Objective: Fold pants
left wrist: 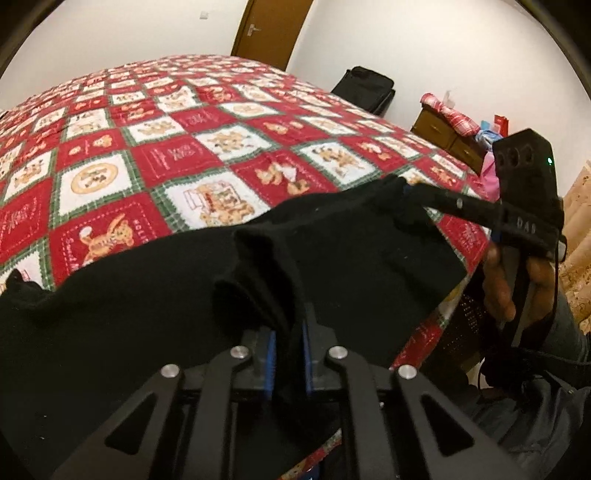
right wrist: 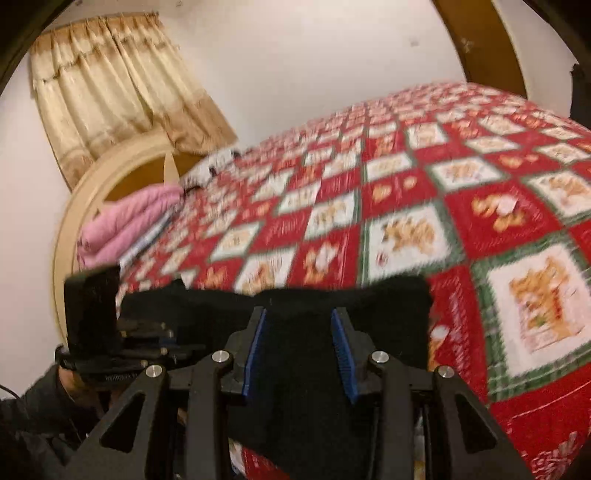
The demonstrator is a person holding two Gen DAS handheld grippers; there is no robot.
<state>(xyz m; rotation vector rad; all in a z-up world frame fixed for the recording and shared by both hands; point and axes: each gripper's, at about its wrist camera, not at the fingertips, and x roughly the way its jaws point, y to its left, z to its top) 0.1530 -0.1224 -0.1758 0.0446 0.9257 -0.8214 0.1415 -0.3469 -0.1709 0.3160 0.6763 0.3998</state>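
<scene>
Clamped on a bunched ridge of black fabric, the left hand-held gripper (left wrist: pixel 290 354) fills the bottom centre of the left wrist view, its blue-padded fingers (left wrist: pixel 271 363) pressing a fold of the black knit pants (left wrist: pixel 147 295) between them. These pants lie spread across the lower part of that frame, from the left edge to right of centre, on the near edge of a bed covered by a red, white and green patchwork quilt with teddy-bear squares (left wrist: pixel 207 147). Right of centre, the right hand-held gripper (left wrist: pixel 408 186) reaches in from the right edge and its tip meets the far corner of the pants; a person's hand (left wrist: pixel 517 280) grips its handle. A brown wooden door (left wrist: pixel 273 29) stands at the top centre, and a black bag (left wrist: pixel 365 88) sits against the white wall to its right. From the right wrist view, the other tool shows at the lower left, a cream curtain (right wrist: pixel 110 92) hangs at the upper left, and a folded pink blanket (right wrist: pixel 125 225) rests at the left of the bed. At the bottom centre the right gripper's blue pads (right wrist: pixel 341 354) stand partly apart with the black cloth lying between them; the blur leaves it unclear whether they pinch it.
</scene>
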